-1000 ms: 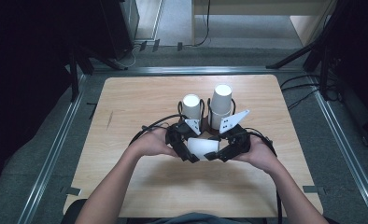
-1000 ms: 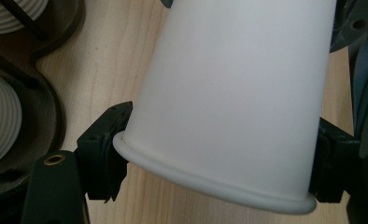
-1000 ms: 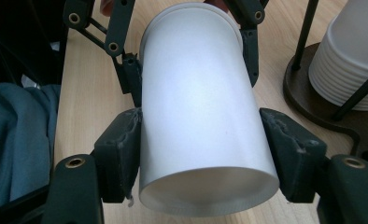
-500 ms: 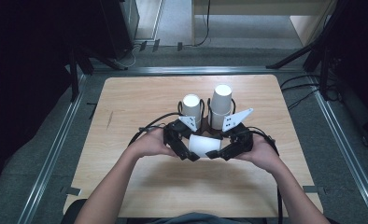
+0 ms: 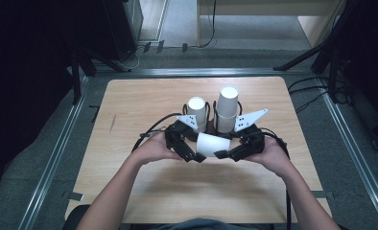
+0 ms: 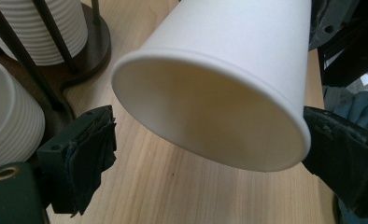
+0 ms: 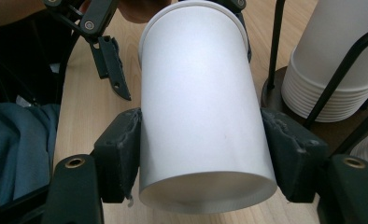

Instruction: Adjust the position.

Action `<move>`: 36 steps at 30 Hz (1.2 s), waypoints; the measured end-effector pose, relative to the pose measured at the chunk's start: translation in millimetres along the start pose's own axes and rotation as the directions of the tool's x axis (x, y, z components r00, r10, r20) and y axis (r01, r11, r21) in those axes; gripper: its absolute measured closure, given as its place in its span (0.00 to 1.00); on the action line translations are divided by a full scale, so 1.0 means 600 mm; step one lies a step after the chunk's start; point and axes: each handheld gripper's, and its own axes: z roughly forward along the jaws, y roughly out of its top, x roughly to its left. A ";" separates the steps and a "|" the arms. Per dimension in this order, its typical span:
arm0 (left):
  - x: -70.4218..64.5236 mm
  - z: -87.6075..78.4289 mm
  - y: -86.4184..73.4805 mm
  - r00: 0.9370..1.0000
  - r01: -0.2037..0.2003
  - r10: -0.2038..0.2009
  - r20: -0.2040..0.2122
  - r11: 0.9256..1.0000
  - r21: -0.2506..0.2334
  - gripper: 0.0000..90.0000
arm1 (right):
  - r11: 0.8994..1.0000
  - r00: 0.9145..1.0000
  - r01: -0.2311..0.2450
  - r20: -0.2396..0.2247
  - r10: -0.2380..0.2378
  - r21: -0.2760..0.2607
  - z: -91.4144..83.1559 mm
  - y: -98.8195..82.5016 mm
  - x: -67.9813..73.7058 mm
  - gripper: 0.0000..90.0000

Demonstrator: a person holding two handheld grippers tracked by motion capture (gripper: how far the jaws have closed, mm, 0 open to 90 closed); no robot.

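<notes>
A white paper cup (image 5: 211, 143) lies on its side in the air between my two grippers, just in front of the cup holder. My right gripper (image 5: 227, 154) is shut on it near the base, and both pads press the cup's wall (image 7: 196, 93) in the right gripper view. My left gripper (image 5: 191, 152) is at the cup's open rim (image 6: 219, 84). Its jaws have just been opening and now stand wide around the rim, with the left pad (image 6: 86, 154) clearly off the cup.
A dark wire holder on the wooden table (image 5: 144, 105) carries two upside-down stacks of white cups, a shorter one (image 5: 196, 112) and a taller one (image 5: 227, 108), just behind the grippers. Bare tabletop lies to both sides and in front. Cables trail from both grippers.
The left gripper's jaws have spread away from the cup's rim. Both hands and the cup have stayed nearly where they were.
</notes>
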 end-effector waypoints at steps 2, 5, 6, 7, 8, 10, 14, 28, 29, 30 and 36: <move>-0.001 -0.001 -0.001 1.000 0.007 -0.007 -0.003 1.000 -0.017 0.07 | 1.000 1.000 -0.001 0.002 0.001 -0.009 -0.003 0.000 -0.001 0.37; 0.000 -0.001 -0.005 1.000 0.020 -0.020 0.006 0.999 -0.039 0.07 | 1.000 1.000 0.003 0.003 -0.003 -0.026 -0.008 0.002 -0.001 0.37; 0.000 -0.001 -0.005 1.000 0.020 -0.020 0.006 0.999 -0.039 0.07 | 1.000 1.000 0.003 0.003 -0.003 -0.026 -0.008 0.002 -0.001 0.37; 0.000 -0.002 -0.006 1.000 0.021 -0.020 0.010 0.999 -0.048 0.07 | 0.999 1.000 0.005 0.004 -0.005 -0.036 -0.010 0.003 -0.001 0.37; 0.001 -0.003 -0.008 1.000 0.024 -0.024 0.010 0.998 -0.058 0.07 | 0.999 1.000 0.005 0.004 -0.005 -0.036 -0.010 0.003 -0.001 0.37; 0.003 -0.004 -0.010 0.999 0.037 -0.036 0.016 0.996 -0.076 0.07 | 0.999 1.000 0.003 0.003 -0.003 -0.046 -0.012 0.005 0.000 0.37; 0.005 0.001 -0.011 0.998 0.049 -0.047 0.030 0.995 -0.092 0.07 | 0.998 1.000 0.011 0.004 -0.010 -0.066 -0.016 0.008 0.001 0.37; 0.003 -0.012 -0.008 0.991 0.078 -0.055 0.125 0.980 -0.185 0.16 | 0.997 0.998 0.018 -0.053 -0.023 -0.081 -0.010 0.010 0.006 0.37; 0.005 -0.013 -0.008 0.989 0.085 -0.061 0.135 0.980 -0.182 0.17 | 0.996 0.998 0.012 -0.058 -0.017 -0.083 -0.010 0.010 0.006 0.37; 0.005 -0.013 -0.008 0.989 0.085 -0.061 0.135 0.980 -0.182 0.17 | 0.996 0.998 0.012 -0.058 -0.017 -0.083 -0.010 0.010 0.006 0.37; 0.004 -0.011 -0.009 0.989 0.068 -0.043 0.143 0.983 -0.171 0.21 | 0.997 0.997 0.010 -0.072 -0.015 -0.070 -0.008 0.006 0.003 0.37</move>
